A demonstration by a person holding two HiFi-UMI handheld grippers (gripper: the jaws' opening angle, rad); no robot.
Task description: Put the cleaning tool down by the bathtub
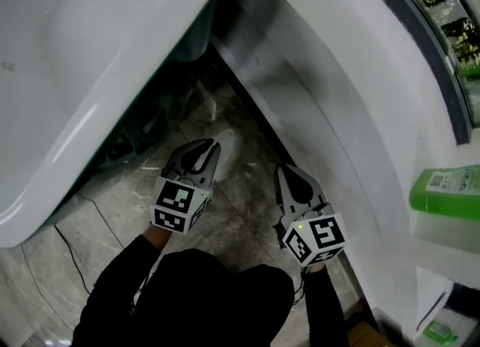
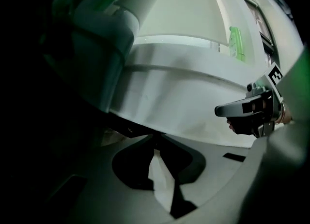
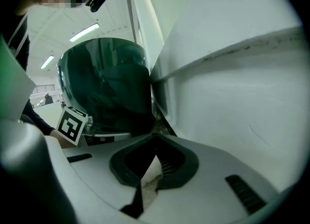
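A small white cleaning tool (image 1: pixel 228 145) lies on the marble floor (image 1: pixel 240 210), in the gap beside the white bathtub (image 1: pixel 90 76). My left gripper (image 1: pixel 216 148) hangs right over its near end. Its jaws look closed tip to tip (image 2: pixel 156 141), and the white tool (image 2: pixel 161 182) shows through the slit below them, with nothing poking out past the tips. I cannot tell whether the tips touch the tool. My right gripper (image 1: pixel 288 172) is a hand's width to the right by the white wall panel (image 1: pixel 330 113), jaws closed (image 3: pixel 155 140) and empty.
The tub's dark green underside (image 3: pixel 106 87) overhangs the floor on the left. A white ledge on the right carries a green bottle (image 1: pixel 446 188). A thin cable (image 1: pixel 71 252) runs over the tiles at lower left. The right gripper (image 2: pixel 252 114) also shows in the left gripper view.
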